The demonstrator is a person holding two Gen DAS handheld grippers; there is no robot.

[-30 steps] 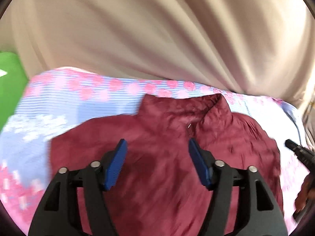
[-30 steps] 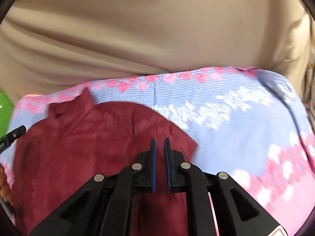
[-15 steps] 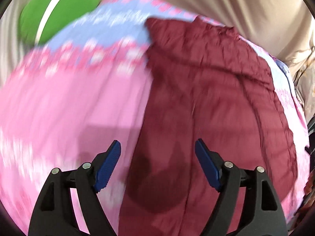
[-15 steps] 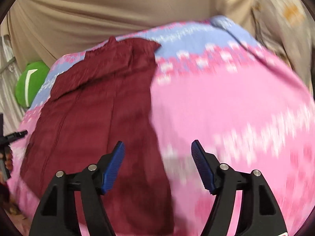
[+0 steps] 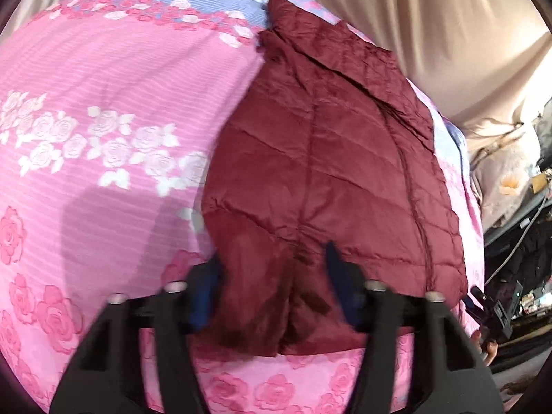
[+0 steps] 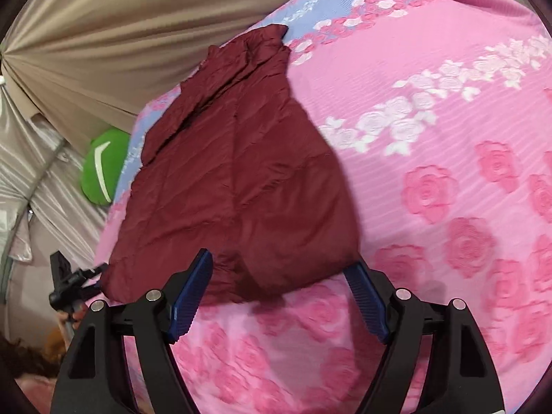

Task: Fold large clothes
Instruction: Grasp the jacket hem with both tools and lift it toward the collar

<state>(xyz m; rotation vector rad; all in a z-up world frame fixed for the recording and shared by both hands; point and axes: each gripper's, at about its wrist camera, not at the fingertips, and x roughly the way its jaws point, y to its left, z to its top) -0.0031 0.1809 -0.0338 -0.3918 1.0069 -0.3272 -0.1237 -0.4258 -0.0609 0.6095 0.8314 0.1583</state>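
L gripper [image 5: 272, 289]: jaws have just been closing, w/ the near hem of the maroon quilted jacket [image 5: 327, 172] bunched up between the blue pads [image 5: 339, 286]. Pads are motion-blurred; the left one sits right at the jacket's edge, but whether they actually press the fabric can't be told.

R gripper [image 6: 283, 296]: jaws stand wide apart, nothing clamped. Its fingertips straddle the jacket's [image 6: 241, 186] near right corner; the left pad [image 6: 189, 296] overlaps the hem, the right pad sits just off the corner over bare cover. No pinch visible.

Jacket lies lengthwise on the bed, folded narrow, collar at the far end, hem toward the grippers. Under it is a pink bedspread [image 5: 103, 103] w/ rose pattern, white roses mid-band, blue strip at the far end near the collar.

Beyond the bed: beige curtain [image 6: 138, 34] across the back, green cushion [image 6: 103, 169] w/ a white stripe at the bed's far-left corner. In the right wrist view the other gripper's black tip [image 6: 65, 283] shows at the jacket's left hem corner. Clutter and cables at the far right edge in the left wrist view.
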